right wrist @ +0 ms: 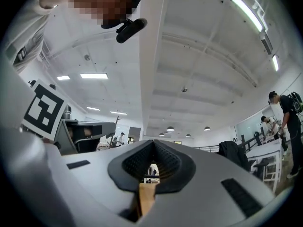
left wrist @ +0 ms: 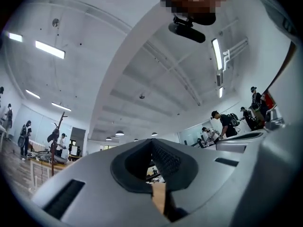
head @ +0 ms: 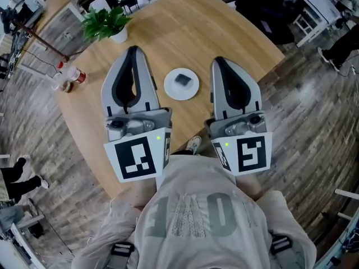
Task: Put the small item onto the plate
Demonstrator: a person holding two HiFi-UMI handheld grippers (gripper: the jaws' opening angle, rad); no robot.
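A white plate (head: 190, 91) lies on the round wooden table (head: 224, 32), with a small dark square item (head: 183, 79) resting on it. My left gripper (head: 133, 50) is held to the left of the plate, its jaws shut with the tips together and nothing between them. On the plate's right, my right gripper (head: 217, 60) is also shut and empty. Both hover over the table's near half, apart from the plate. The left gripper view shows the left gripper (left wrist: 151, 142) against the ceiling. In the right gripper view the right gripper (right wrist: 153, 142) likewise faces upward, so neither shows the plate.
A small potted green plant (head: 106, 23) stands at the table's far left. A plastic bottle with a red label (head: 70, 76) lies near the left edge. Wood-look floor surrounds the table. People and chairs are beyond it at the back and right.
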